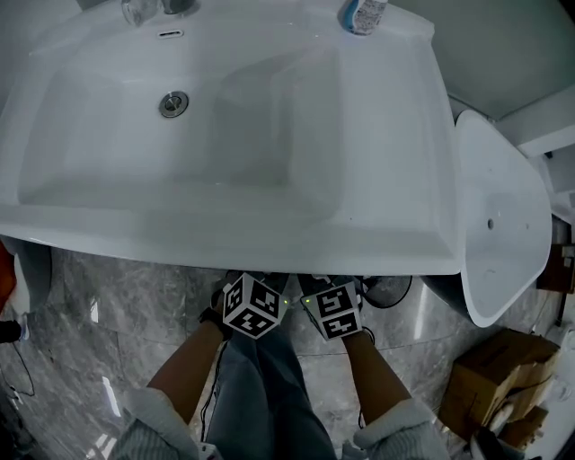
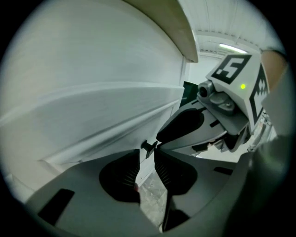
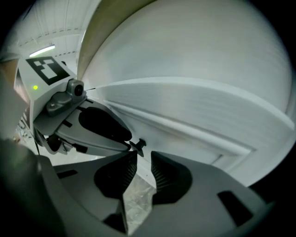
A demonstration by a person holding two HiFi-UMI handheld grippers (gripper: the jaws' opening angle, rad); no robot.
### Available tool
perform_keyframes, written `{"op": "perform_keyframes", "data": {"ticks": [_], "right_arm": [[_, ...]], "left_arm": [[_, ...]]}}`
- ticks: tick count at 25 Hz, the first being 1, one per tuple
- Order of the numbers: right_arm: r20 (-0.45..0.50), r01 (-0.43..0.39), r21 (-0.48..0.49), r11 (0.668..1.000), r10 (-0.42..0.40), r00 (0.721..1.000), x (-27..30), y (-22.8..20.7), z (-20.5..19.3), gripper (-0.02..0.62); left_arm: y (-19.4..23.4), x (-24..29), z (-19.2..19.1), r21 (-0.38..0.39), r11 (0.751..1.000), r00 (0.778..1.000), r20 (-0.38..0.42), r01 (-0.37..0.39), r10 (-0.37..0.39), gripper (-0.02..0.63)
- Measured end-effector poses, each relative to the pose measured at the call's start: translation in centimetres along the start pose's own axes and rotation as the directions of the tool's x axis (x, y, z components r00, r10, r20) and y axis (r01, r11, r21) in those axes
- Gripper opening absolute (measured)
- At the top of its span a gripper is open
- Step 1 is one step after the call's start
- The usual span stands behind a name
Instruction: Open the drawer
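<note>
Under the white sink [image 1: 269,244], the drawer [image 3: 178,142] runs crosswise, facing left gripper [image 2: 147,167] and right gripper [image 3: 144,170], fingers slightly spread, empty.

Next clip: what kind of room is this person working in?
Most likely a bathroom or washroom. There is a white washbasin with a drain and tap fittings at its back edge, above a grey marble-look tiled floor. The cardboard box suggests it may be a showroom or an unfinished room.
</note>
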State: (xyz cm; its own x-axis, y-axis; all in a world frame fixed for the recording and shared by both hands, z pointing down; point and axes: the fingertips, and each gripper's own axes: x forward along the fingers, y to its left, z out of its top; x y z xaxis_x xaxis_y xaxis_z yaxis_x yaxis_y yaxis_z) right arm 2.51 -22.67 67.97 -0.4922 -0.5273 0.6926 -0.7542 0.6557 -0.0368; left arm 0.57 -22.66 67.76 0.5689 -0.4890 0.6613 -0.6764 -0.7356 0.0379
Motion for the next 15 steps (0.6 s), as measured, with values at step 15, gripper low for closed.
{"op": "perform_keyframes", "data": {"ticks": [15], "right_arm": [[-0.098,-0.061,-0.385,0.921,0.025,0.995,1.0,1.0,0.1,0.06]], "left_arm": [[-0.8,0.4,0.5,0.155,0.987,0.999,-0.028,0.043,-0.04,0.051]]}}
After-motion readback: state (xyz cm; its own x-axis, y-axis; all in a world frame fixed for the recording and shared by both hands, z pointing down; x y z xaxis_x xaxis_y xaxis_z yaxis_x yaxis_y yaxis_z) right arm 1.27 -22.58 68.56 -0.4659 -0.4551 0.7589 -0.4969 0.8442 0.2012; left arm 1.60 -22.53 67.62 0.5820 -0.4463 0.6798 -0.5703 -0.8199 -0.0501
